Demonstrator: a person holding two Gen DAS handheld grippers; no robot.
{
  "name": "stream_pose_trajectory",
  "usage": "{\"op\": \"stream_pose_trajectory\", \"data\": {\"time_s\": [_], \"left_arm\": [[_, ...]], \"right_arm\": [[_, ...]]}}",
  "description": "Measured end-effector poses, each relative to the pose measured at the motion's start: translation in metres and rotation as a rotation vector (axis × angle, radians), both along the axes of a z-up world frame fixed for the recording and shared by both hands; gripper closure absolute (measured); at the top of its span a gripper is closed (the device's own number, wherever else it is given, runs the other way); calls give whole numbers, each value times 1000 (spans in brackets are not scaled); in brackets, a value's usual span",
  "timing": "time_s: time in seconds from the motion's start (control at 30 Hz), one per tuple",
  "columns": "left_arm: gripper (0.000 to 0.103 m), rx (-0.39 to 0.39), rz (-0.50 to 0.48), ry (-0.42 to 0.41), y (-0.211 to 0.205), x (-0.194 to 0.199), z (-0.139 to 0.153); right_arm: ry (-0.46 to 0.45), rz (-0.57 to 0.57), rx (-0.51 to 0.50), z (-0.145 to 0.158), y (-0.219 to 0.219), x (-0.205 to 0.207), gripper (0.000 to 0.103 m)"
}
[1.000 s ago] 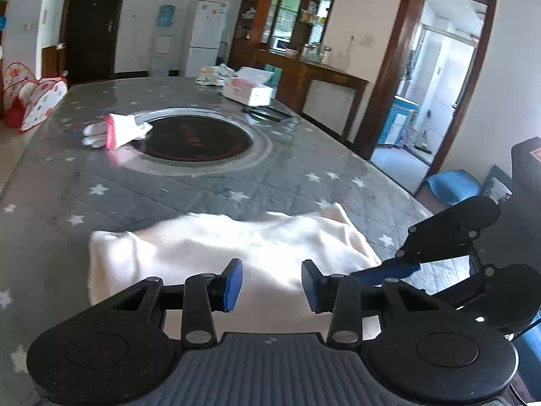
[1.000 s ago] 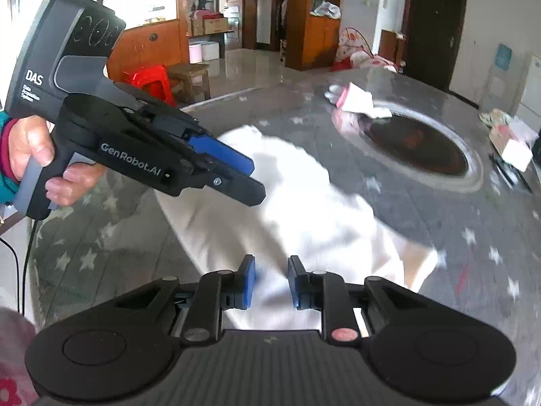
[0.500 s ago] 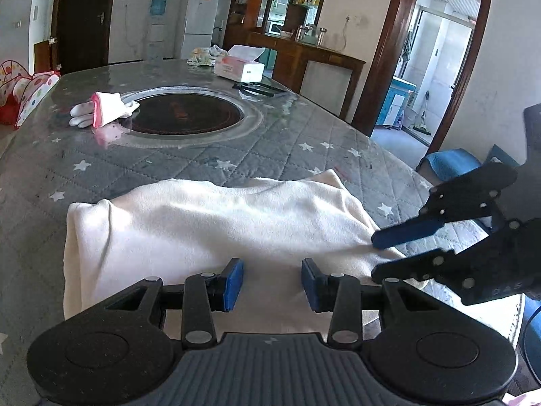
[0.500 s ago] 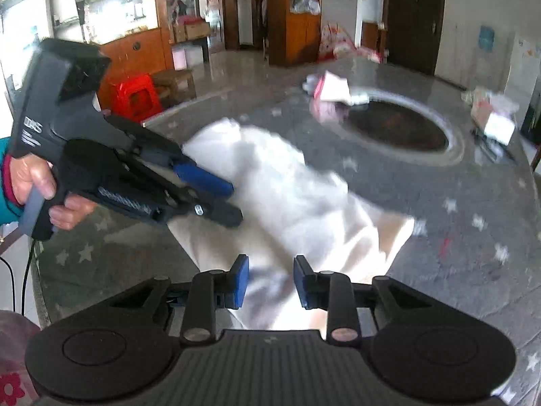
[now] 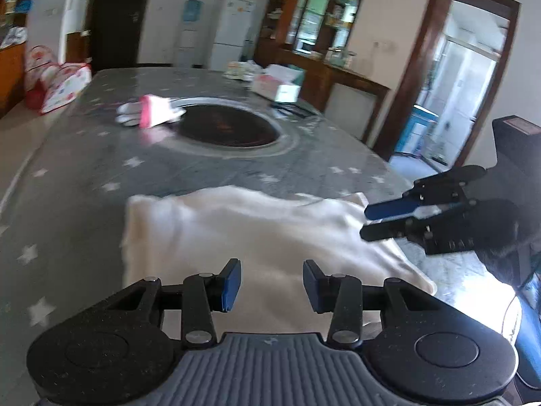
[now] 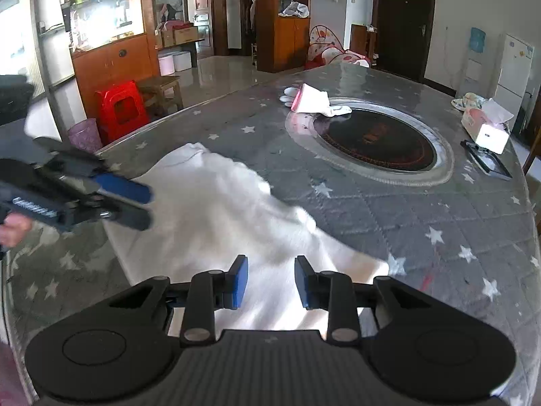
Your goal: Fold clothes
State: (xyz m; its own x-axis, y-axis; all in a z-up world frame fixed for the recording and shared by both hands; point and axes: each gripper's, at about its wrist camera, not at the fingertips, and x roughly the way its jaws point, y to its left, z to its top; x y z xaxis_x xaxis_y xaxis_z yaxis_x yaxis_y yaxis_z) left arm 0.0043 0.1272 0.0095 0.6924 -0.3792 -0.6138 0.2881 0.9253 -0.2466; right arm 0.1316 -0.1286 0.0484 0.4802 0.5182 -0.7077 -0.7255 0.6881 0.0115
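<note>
White fleecy garment [image 5: 257, 243] lies rumpled at centre frame on the grey star-print tabletop [image 5: 84, 176], pulled nearer than a second ago. My left hand-held gripper [image 5: 272, 286] and right hand-held gripper [image 6: 270, 282] both hover spread, pinching nothing. Cloth looks only part-folded.

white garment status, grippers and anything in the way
Left gripper open, empty, over the near edge. Right gripper open, empty. White garment rumpled flat on table, unfolded. Nothing on it.
</note>
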Motion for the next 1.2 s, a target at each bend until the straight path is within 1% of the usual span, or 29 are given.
{"op": "stream_pose_trajectory", "data": {"time_s": [0.1,0.2,0.27,0.43,0.5,0.57,0.7,0.77,0.83,0.9,0.97,1.07,1.2], "left_arm": [[59,1,33,20,12,-5,-4],[59,-5,44,27,19,-10,-5],[59,-10,50,24,22,-13,-5],[59,-23,80,8,29,-15,-2],[59,-28,91,17,32,-15,-4],[59,-35,102,32,36,-14,-7],[59,-56,107,45,39,-14,-8],[59,-58,113,37,40,-15,-4],[58,-42,136,19,42,-15,-1],[58,-32,168,16,45,-16,-1],[58,-39,192,33,49,-15,-4],[58,-42,221,52,52,-16,-8],[59,-59,245,86,55,-17,-15]], "right_arm": [[21,-26,-14,-13,4,17,73],[44,-50,-18,-24,3,27,74],[38,-52,-8,-20,3,27,74],[5,-4,27,-4,18,23,74],[15,5,34,-6,26,28,74],[31,11,15,-14,36,35,74],[34,5,9,-16,37,36,73],[35,2,6,-17,38,36,72],[20,9,7,-10,35,29,69],[6,29,2,-6,34,18,68],[1,54,-4,-3,35,9,68],[-12,97,-15,1,36,-11,62],[-27,164,-34,2,40,-40,61]]}}
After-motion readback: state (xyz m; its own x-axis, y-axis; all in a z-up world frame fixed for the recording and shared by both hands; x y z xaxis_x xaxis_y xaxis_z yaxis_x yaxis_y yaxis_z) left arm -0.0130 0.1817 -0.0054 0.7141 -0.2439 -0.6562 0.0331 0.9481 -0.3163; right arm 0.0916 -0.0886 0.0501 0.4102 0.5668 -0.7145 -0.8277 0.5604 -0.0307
